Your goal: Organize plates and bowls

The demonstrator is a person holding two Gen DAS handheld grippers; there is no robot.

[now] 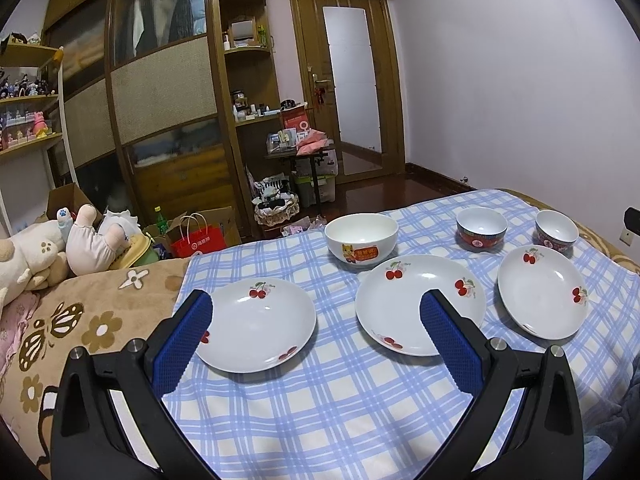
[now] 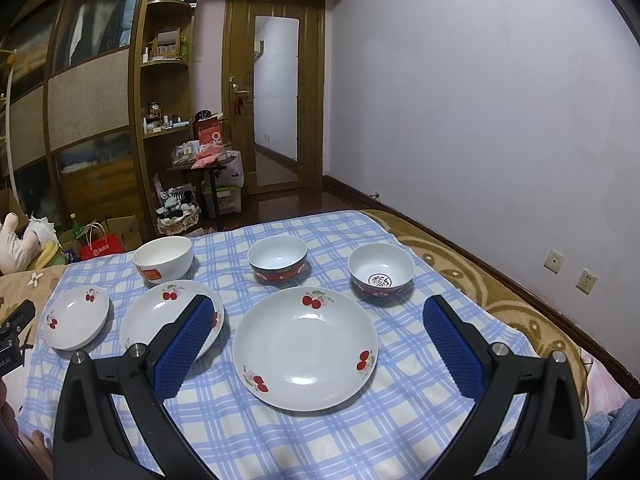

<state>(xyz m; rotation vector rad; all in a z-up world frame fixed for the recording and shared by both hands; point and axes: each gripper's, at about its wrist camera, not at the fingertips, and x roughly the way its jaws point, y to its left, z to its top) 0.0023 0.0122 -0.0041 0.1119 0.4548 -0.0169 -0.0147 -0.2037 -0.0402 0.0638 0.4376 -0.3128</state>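
Three white cherry-print plates lie in a row on a blue checked cloth [image 1: 340, 400]: left plate [image 1: 258, 326] [image 2: 76, 322], middle plate [image 1: 400, 304] [image 2: 148, 316], right plate [image 1: 542, 292] [image 2: 306, 348]. Behind them stand a white bowl with a cat sticker [image 1: 361, 245] [image 2: 163, 259] and two red-patterned bowls [image 1: 481, 227] [image 1: 557, 231], which also show in the right wrist view [image 2: 277, 258] [image 2: 381, 273]. My left gripper [image 1: 316, 304] is open above the gap between the left and middle plates. My right gripper [image 2: 320, 308] is open above the right plate. Both are empty.
The cloth lies on a bed with a brown flower-print blanket [image 1: 80, 320]. Stuffed toys [image 1: 60, 248] sit at its left edge. A red bag [image 1: 198, 242] and boxes stand on the floor beyond. A wall [image 2: 480, 120] with sockets [image 2: 554, 259] runs along the right.
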